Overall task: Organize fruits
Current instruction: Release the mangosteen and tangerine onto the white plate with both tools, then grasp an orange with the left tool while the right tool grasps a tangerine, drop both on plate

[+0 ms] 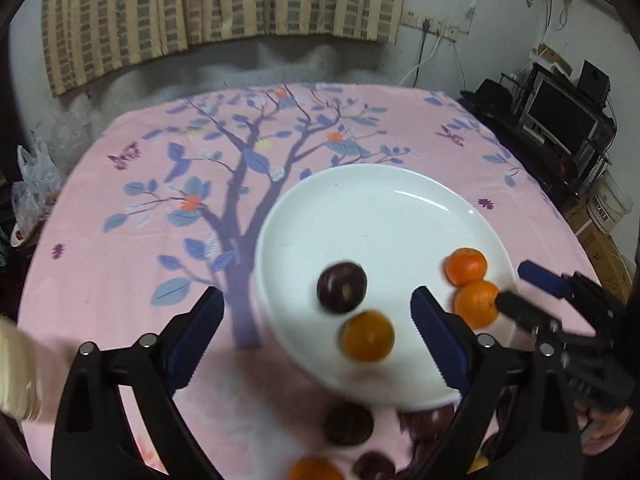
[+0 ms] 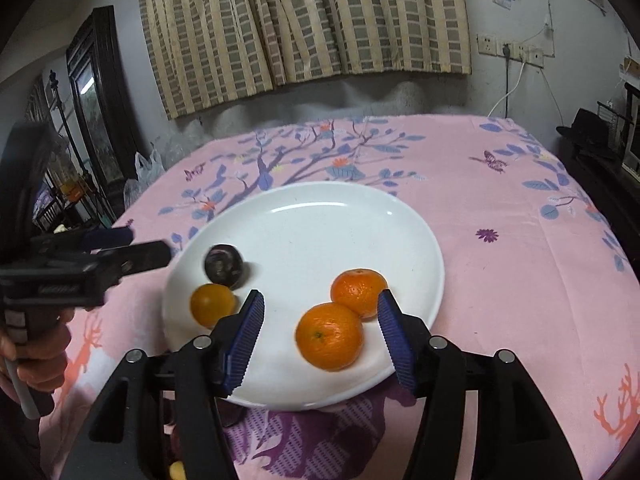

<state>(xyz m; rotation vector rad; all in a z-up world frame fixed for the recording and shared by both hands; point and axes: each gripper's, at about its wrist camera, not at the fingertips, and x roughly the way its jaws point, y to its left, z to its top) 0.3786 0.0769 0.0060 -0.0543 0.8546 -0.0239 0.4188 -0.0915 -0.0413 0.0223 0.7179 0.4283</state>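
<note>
A white plate lies on the counter, which is covered by a pink cloth with a blue tree print. On the near half of the plate there are four fruits: two mandarins touching each other at the right side, and at the left side a smooth orange fruit just beside a dark purple plum, which looks blurred. The far half of the plate is bare, so much open room stays there. The left gripper hovers above the near left rim of the plate with its jaws spread very wide and nothing between the pads; the plum and the smooth orange fruit lie below the gap, apart from both fingers. The right gripper has its jaws about half open around the nearer mandarin, and a gap shows at each side, so the pads do not press it. The near rim of the plate passes under the right fingers. On the cloth in front of the plate, close to the near edge of the counter, more fruits wait: another plum, one more dark fruit and an orange one, all blurred. The far and right parts of the counter are free up to their edges.
</note>
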